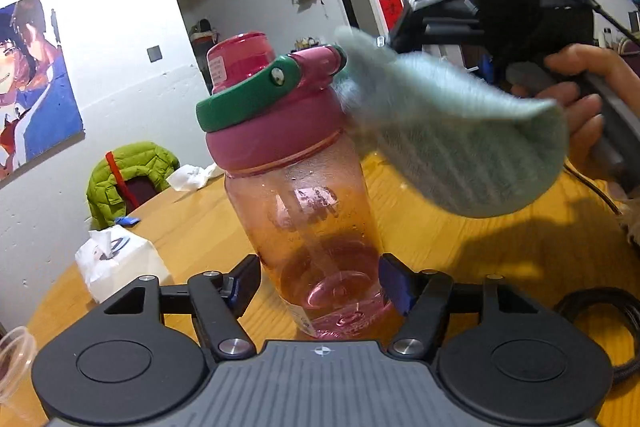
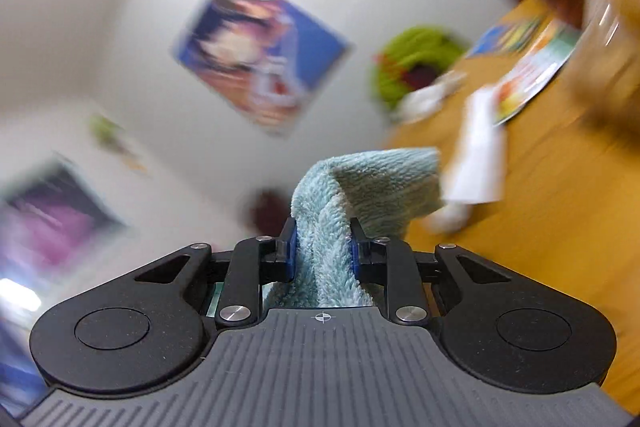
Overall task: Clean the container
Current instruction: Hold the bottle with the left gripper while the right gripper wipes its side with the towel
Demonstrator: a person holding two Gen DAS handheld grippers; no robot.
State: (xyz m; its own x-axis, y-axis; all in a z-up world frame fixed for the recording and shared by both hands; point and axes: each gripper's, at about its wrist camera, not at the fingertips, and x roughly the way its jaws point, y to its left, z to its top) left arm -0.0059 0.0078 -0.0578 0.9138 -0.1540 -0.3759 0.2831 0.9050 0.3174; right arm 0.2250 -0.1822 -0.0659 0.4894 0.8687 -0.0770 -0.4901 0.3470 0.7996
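Left wrist view, left to right: a clear plastic cup (image 1: 14, 351) sits at the frame's lower left edge. A white tissue box (image 1: 120, 263) rests on the wooden table (image 1: 460, 251), with a green jacket (image 1: 132, 175) draped over a chair behind it.

At centre, your left gripper (image 1: 320, 285) holds the pink water bottle (image 1: 312, 227) low on its body; both fingers press the translucent wall, one on each side. The bottle stands tilted, base toward the camera and raised off the table. Its pink lid (image 1: 276, 143) is screwed on, with the green carry loop (image 1: 248, 99) lying across it.

To the right, the light blue cloth (image 1: 452, 131) touches the lid's right side near the spout. Your right hand (image 1: 588, 107) grips the right gripper's handle behind the cloth.

Right wrist view: the background is motion-blurred. Your right gripper (image 2: 322, 247) has its fingers narrowed onto a fold of the cloth (image 2: 360, 187), which sticks out forward past the fingertips. The bottle cannot be identified in this view.
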